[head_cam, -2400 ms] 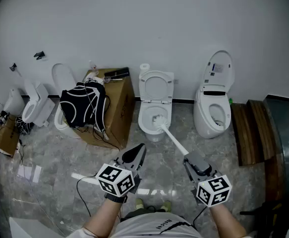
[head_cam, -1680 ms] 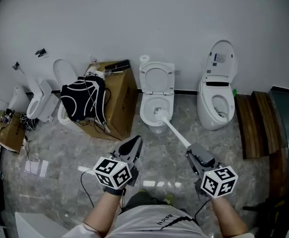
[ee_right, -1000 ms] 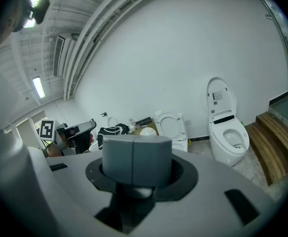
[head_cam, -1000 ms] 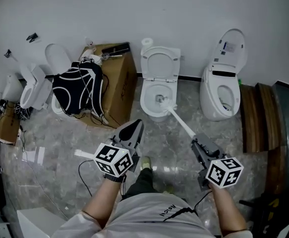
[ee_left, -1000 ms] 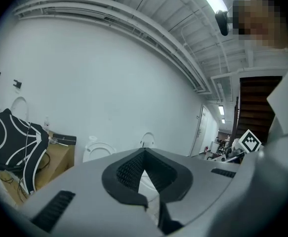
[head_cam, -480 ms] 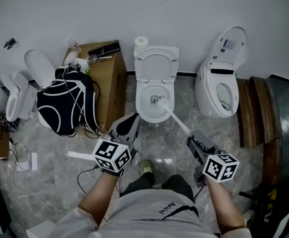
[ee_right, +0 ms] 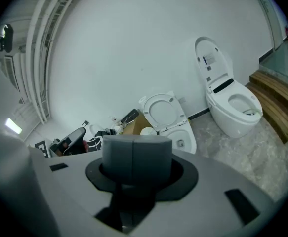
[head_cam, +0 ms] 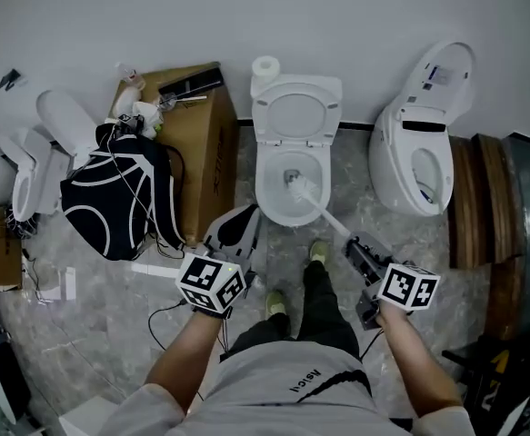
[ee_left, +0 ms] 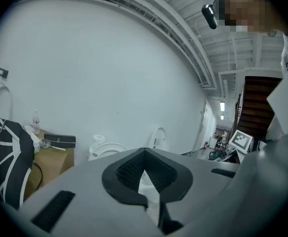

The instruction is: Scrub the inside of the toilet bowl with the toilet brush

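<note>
A white toilet (head_cam: 276, 209) stands against the wall with its lid (head_cam: 298, 116) raised. The white brush head (head_cam: 299, 187) sits inside the bowl. Its long white handle (head_cam: 330, 220) slants down and right to my right gripper (head_cam: 355, 246), which is shut on the handle's end. In the right gripper view the jaws (ee_right: 134, 181) clamp a grey handle end (ee_right: 135, 157), with the toilet (ee_right: 169, 118) beyond. My left gripper (head_cam: 244, 221) hovers left of the bowl's front, shut and empty; in the left gripper view its pads (ee_left: 144, 174) meet with nothing between.
A cardboard box (head_cam: 196, 143) with a black bag (head_cam: 119, 189) draped on it stands left of the toilet. A second toilet (head_cam: 424, 143) is at the right, beside wooden boards (head_cam: 469, 198). A paper roll (head_cam: 265, 66) sits on the cistern. The person's feet (head_cam: 319, 252) are near the bowl.
The person has stepped closer to the toilet, so it looms larger. The brush head stays in the bowl, shifting slightly. Both grippers hold the same state.
</note>
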Demonstrator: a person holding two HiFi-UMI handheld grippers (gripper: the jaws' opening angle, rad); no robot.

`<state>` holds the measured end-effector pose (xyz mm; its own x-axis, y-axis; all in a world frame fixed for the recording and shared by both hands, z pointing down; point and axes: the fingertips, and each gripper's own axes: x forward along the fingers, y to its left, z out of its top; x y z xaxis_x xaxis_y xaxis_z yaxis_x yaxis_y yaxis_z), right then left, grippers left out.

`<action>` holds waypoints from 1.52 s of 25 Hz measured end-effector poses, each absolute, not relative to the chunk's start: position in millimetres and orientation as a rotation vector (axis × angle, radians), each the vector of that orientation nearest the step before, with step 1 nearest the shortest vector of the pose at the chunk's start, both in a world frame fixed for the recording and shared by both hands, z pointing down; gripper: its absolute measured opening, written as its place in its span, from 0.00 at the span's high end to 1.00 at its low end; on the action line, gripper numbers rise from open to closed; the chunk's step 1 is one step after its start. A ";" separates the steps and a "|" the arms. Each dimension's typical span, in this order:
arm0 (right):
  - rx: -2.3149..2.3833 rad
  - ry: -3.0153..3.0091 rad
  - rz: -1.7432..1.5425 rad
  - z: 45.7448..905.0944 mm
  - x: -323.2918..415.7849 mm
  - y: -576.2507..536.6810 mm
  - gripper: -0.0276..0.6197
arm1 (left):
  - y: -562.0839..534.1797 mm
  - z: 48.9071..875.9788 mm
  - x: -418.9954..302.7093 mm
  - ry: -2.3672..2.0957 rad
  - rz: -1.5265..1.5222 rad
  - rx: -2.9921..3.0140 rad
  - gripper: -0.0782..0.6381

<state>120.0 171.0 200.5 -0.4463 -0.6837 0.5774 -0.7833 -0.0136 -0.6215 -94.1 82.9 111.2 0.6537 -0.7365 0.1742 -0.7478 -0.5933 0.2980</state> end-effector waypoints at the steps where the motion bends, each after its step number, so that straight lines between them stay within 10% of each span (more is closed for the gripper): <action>1: 1.578 -2.121 1.501 209.0 122.2 159.9 0.71 | 73.8 114.9 -92.8 -1.194 0.049 2.522 0.88; 38: 1.279 -1.987 1.859 657.1 93.7 -95.8 0.71 | -111.5 482.2 -88.5 -1.323 0.270 2.227 0.88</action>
<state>93.7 -95.8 657.1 -0.6304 -0.4765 0.6129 -0.6432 -0.1215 -0.7560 -88.5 -111.5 482.2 0.5001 -0.7546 0.4249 -0.8608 -0.3794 0.3393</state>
